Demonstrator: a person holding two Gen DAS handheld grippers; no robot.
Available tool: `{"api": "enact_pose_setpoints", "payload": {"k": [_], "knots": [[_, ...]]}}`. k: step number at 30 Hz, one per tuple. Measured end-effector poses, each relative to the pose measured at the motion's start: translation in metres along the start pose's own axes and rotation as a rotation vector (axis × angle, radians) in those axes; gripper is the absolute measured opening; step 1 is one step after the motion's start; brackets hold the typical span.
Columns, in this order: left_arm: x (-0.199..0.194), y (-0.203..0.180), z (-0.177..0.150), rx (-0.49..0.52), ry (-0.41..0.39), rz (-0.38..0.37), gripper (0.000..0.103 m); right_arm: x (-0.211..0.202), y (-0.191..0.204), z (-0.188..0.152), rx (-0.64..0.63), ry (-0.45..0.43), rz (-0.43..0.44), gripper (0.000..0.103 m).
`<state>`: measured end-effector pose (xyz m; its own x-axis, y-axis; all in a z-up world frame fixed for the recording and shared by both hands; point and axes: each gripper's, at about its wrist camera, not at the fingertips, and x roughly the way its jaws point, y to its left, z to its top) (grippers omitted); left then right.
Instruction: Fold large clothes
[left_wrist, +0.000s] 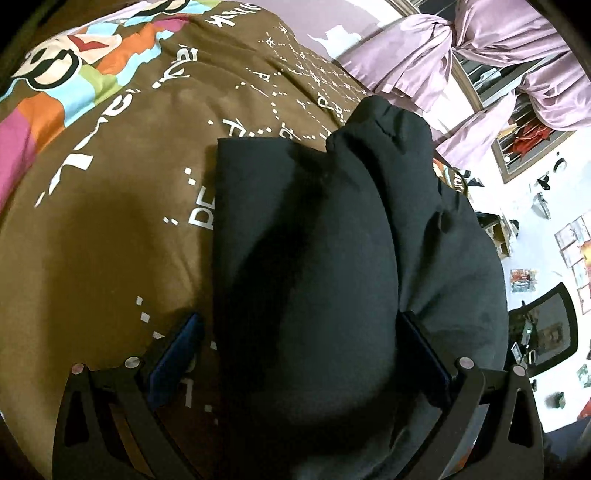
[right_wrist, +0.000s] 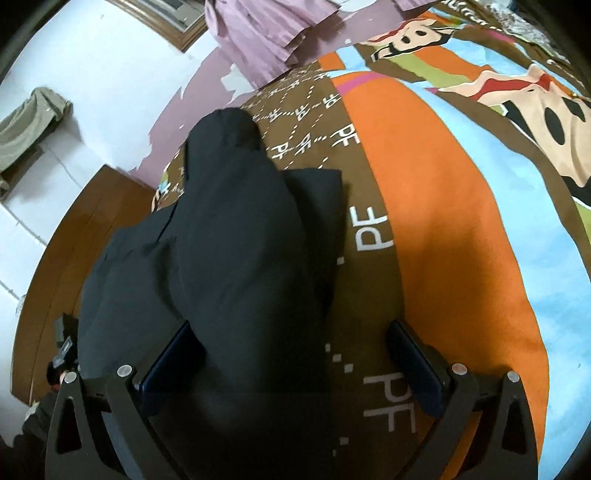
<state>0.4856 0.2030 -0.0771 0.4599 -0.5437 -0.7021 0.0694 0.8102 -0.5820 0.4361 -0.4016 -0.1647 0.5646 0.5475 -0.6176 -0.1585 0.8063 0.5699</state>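
Note:
A large black padded garment lies bunched on a bed with a brown printed cover. My left gripper is open, its jaws wide apart, with a raised fold of the garment between them. The same garment shows in the right wrist view, lying lengthways on the cover. My right gripper is open too, and the near end of the garment lies between its fingers, closer to the left finger. I cannot tell whether the fingers touch the cloth.
Pink curtains hang beyond the far edge of the bed. A white wall with pictures and a black chair are at the right. In the right wrist view a wooden floor lies left of the bed.

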Motion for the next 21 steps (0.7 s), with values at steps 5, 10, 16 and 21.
{"api": "enact_pose_setpoints", "payload": {"k": [5, 10, 16, 21], "knots": [[-0.002, -0.004, -0.003, 0.027, 0.006, 0.005, 0.102, -0.001, 0.004, -0.004, 0.001, -0.005, 0.003, 0.103], [-0.002, -0.008, -0.008, 0.06, 0.028, -0.023, 0.102, 0.004, 0.019, -0.006, -0.03, 0.048, 0.062, 0.103], [-0.008, -0.008, -0.016, 0.088, 0.036, -0.054, 0.102, 0.01, 0.038, -0.013, -0.043, 0.07, 0.061, 0.103], [-0.011, -0.012, -0.024, 0.11, 0.047, -0.064, 0.102, 0.018, 0.046, -0.012, -0.026, 0.085, 0.047, 0.103]]}}
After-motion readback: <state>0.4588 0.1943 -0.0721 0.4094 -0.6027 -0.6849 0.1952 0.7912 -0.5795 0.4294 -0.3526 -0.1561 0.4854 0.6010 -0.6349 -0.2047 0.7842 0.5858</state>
